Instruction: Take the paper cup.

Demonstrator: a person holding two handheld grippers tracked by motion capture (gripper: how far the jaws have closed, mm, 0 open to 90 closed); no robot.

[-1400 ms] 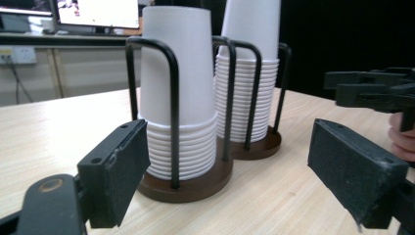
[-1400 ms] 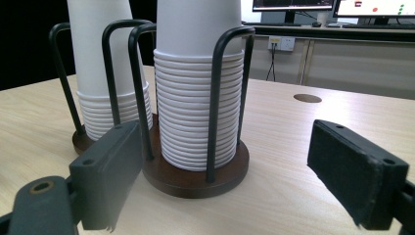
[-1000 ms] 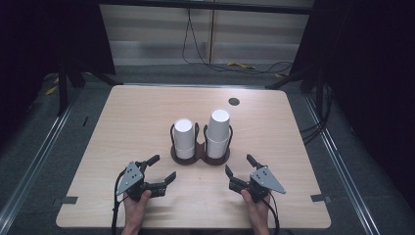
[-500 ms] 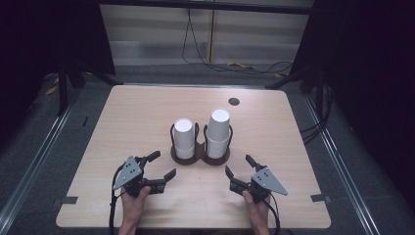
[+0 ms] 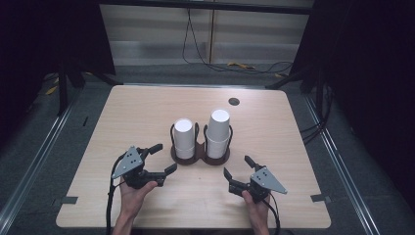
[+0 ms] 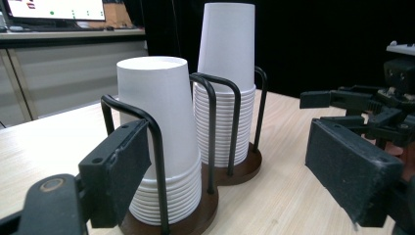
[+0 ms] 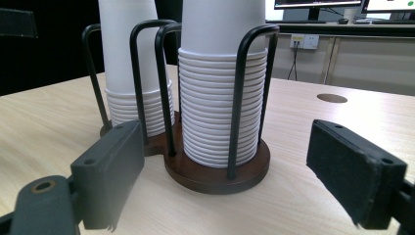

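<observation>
The left tool [image 5: 160, 159] now sits a little closer to the cup holder than a second ago, edged up and inward toward 1 o'clock, jaws spread wide and holding nothing. Just beyond it, at the centre of the worktop [image 5: 122, 112], stands the shorter stack of paper cups [image 5: 184, 138] in the left ring of the dark wooden holder [image 5: 199, 157], with the taller stack [image 5: 218, 132] in the right ring. At 5 o'clock from the holder, the right tool [image 5: 238, 172] has barely shifted and is equally wide and empty. In the left gripper view the shorter stack [image 6: 161, 142] lies between the jaws' line, so I judge that a reach for it is starting.
</observation>
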